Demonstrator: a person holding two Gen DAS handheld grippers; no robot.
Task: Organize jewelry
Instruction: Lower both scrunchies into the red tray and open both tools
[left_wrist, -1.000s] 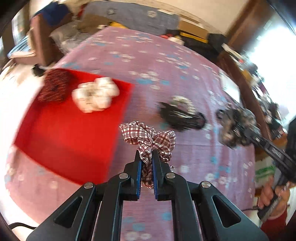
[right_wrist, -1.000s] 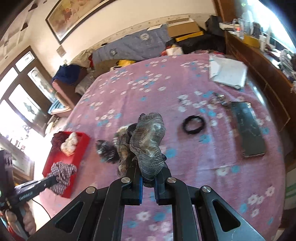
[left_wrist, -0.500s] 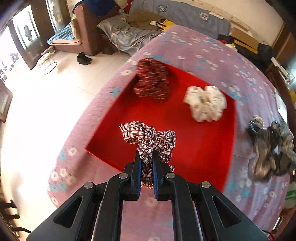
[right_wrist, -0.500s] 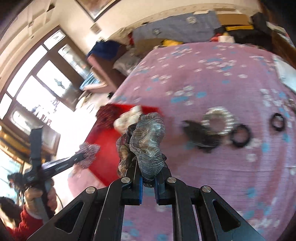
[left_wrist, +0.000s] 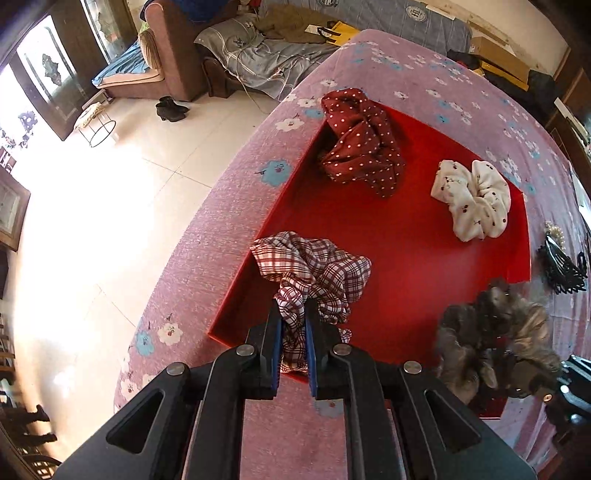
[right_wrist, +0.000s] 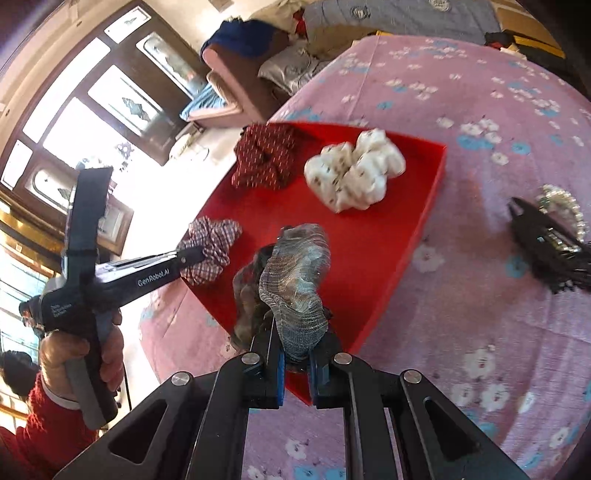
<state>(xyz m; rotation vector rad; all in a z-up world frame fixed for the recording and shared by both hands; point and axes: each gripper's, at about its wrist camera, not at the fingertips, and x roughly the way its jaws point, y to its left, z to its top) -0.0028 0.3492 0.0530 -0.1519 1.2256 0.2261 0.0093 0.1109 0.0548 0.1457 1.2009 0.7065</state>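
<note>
Two scrunchies held over the red tray (left_wrist: 517, 236), two already inside

The left gripper (left_wrist: 293, 325) is pinched on a checked scrunchie (left_wrist: 314, 269), the right gripper (right_wrist: 295, 354) on a grey one (right_wrist: 295, 280); a black clip (right_wrist: 546, 243) and pearl piece (right_wrist: 561, 199) are left on the bedspread (right_wrist: 480, 92)

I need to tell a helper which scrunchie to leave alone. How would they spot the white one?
Find the shallow red tray on the pink flowered bedspread. The white fabric scrunchie lies loose inside near the far corner, beside a maroon polka-dot scrunchie. Only it is cream-white with tiny dark cherry prints.
</note>
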